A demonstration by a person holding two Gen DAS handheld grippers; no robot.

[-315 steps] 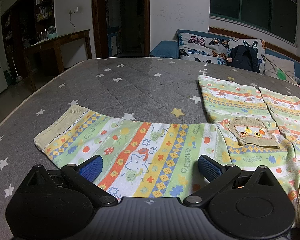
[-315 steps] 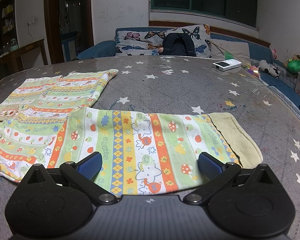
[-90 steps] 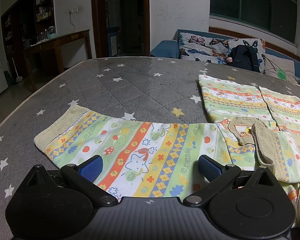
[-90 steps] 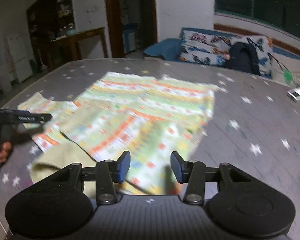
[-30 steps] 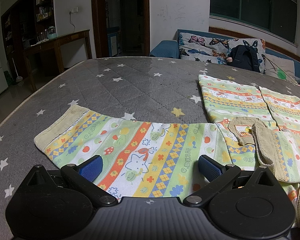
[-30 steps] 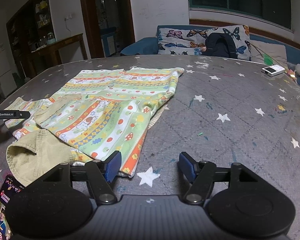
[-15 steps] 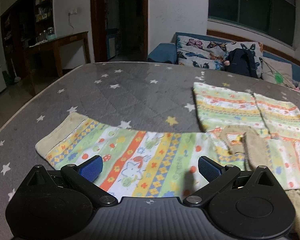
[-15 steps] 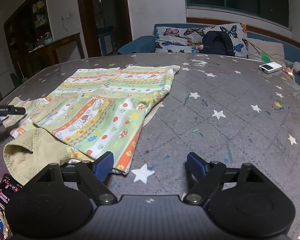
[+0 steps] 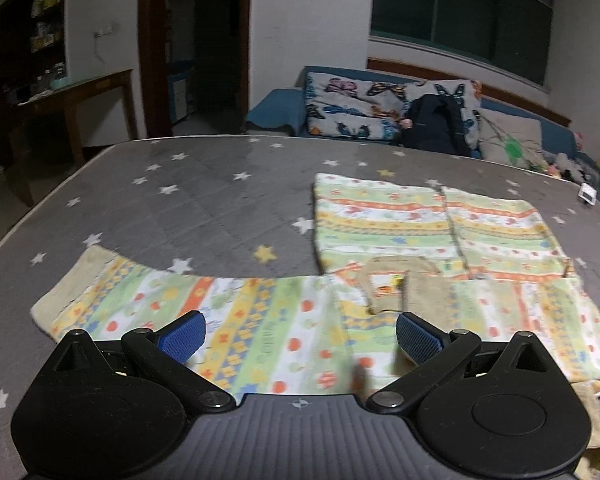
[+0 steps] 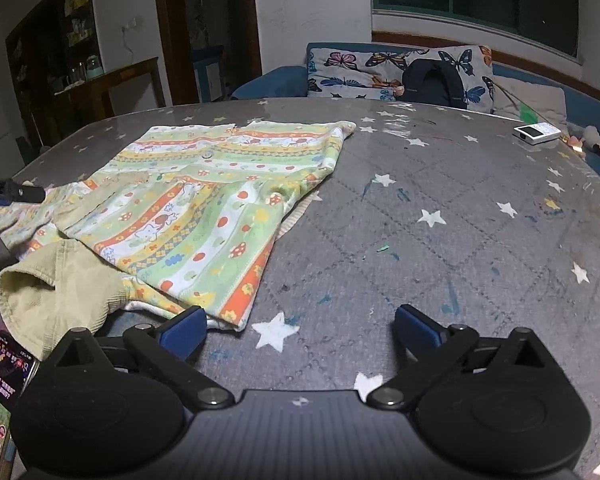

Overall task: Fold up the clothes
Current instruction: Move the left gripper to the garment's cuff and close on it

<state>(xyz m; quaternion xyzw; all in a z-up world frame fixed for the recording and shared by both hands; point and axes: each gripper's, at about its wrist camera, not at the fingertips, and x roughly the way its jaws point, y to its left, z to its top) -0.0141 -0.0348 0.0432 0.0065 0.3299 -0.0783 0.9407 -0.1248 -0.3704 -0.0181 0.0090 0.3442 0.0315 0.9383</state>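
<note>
A child's striped, patterned top (image 9: pixel 428 232) lies flat on the grey star-print mattress (image 9: pixel 204 196). Its left sleeve (image 9: pixel 204 320) stretches out to the left with a beige cuff (image 9: pixel 76 288). The right sleeve (image 10: pixel 188 240) is folded across the body; its beige cuff (image 9: pixel 424 292) lies next to the chest pocket. My left gripper (image 9: pixel 300 336) is open and empty, just above the left sleeve. My right gripper (image 10: pixel 300 330) is open and empty, over bare mattress beside the folded sleeve's edge. The beige collar (image 10: pixel 56 288) bunches at the near left.
A sofa with butterfly cushions and a dark backpack (image 10: pixel 432 80) stands behind the mattress. A white device (image 10: pixel 536 133) lies at the far right edge. A phone (image 10: pixel 4 372) lies at the near left corner. A wooden desk (image 9: pixel 84 96) stands far left.
The right sleeve was folded over the body and let go. My right gripper's jaws have widened and it has drawn back to the right. My left gripper has lifted a little and shifted right.
</note>
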